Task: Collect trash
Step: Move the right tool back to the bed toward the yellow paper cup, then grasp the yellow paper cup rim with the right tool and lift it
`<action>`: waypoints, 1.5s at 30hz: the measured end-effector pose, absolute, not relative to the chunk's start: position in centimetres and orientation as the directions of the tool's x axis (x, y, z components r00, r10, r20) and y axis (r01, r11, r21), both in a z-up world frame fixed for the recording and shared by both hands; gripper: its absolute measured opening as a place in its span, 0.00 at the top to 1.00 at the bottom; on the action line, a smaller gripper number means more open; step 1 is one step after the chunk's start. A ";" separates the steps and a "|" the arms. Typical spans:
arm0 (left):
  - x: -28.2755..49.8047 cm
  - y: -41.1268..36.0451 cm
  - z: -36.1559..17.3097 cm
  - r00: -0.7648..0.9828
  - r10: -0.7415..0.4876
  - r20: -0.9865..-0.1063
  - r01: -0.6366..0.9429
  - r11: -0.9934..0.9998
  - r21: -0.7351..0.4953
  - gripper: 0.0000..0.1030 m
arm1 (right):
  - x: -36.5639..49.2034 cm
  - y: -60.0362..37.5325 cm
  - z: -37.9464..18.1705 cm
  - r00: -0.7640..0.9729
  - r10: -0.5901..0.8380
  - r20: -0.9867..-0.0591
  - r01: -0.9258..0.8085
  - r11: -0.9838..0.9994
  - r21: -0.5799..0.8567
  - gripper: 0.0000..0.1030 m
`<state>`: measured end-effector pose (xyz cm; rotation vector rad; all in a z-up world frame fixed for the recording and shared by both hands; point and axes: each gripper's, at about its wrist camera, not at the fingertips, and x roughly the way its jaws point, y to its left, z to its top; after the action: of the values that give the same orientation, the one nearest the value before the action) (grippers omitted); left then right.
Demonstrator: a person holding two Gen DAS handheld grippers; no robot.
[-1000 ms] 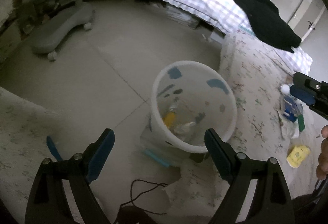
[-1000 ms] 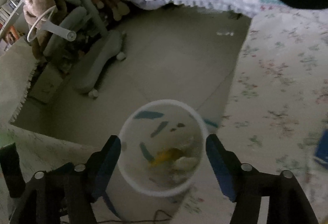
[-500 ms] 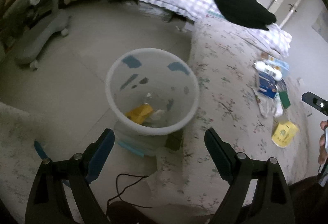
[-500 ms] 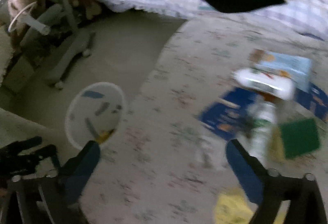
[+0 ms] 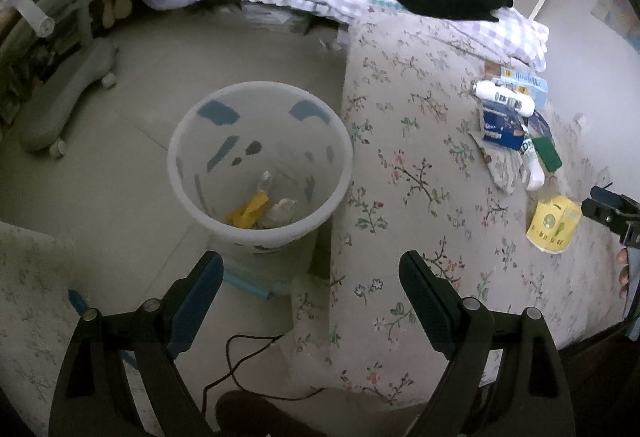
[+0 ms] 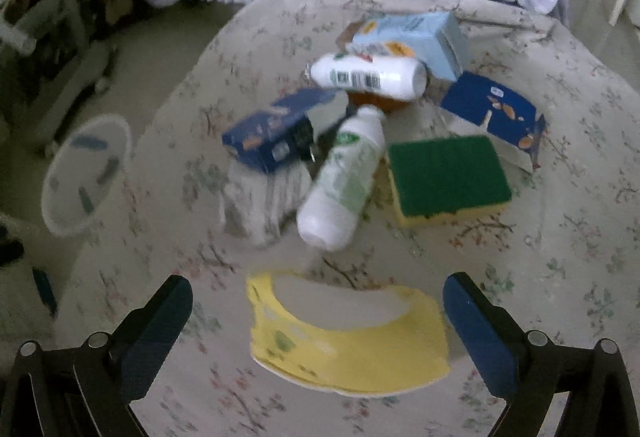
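A second ago the right gripper (image 6: 316, 311) was hanging over the bin (image 6: 86, 177); it has since swung across to the trash heaped on the floral cover (image 6: 560, 237), and the bin is now sitting far off at the left edge of its view. Its fingers (image 6: 476, 333) have spread from a narrower gap to fully wide. They are holding nothing and touching nothing; the yellow packet (image 6: 344, 341) is lying between them, just below.

Beyond the packet are lying a white bottle (image 6: 342, 183), a green-and-yellow sponge (image 6: 444, 179), a dark blue box (image 6: 276, 129), a second white bottle (image 6: 368, 75), a light blue carton (image 6: 412, 37) and another blue carton (image 6: 494, 113), all crowded together and partly overlapping.

The left gripper (image 5: 312, 283) has drifted sideways: the bin (image 5: 260, 161), earlier centred between its fingers (image 5: 424, 301), is now lying up and to the left of centre, with the cover's edge under the right finger. Its fingers are standing wide and empty, as before. Inside the bin a yellow wrapper (image 5: 248, 211) and pale scraps are resting on the bottom. The bin is standing on the floor (image 5: 120, 109) against the cover.
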<state>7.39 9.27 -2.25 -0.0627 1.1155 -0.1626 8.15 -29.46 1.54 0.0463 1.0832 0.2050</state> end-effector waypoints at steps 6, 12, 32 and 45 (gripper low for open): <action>7.3 8.9 -2.7 0.420 -0.151 -0.895 0.099 0.988 -0.120 0.11 | 7.3 -28.7 0.1 0.435 0.164 -0.885 -0.281 0.959 0.039 0.00; 7.4 8.3 -3.2 0.408 -0.144 -0.902 0.107 0.988 -0.110 0.11 | 7.5 -28.0 -2.4 0.373 0.109 -0.921 -0.339 0.940 -0.026 0.00; 7.8 6.0 -3.7 0.382 -0.149 -0.912 0.145 0.984 -0.101 0.11 | 10.1 -32.0 -6.6 0.194 0.236 -0.952 -0.130 0.968 0.214 0.09; 10.2 1.5 -2.6 0.376 -0.201 -0.904 0.195 0.971 -0.135 0.11 | 9.1 -33.4 -2.4 0.271 0.361 -0.892 -0.163 0.931 0.327 0.51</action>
<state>10.21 1.53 -2.58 -0.0055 1.1574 -0.2536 9.13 -33.40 -2.44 0.1832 1.2493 0.3555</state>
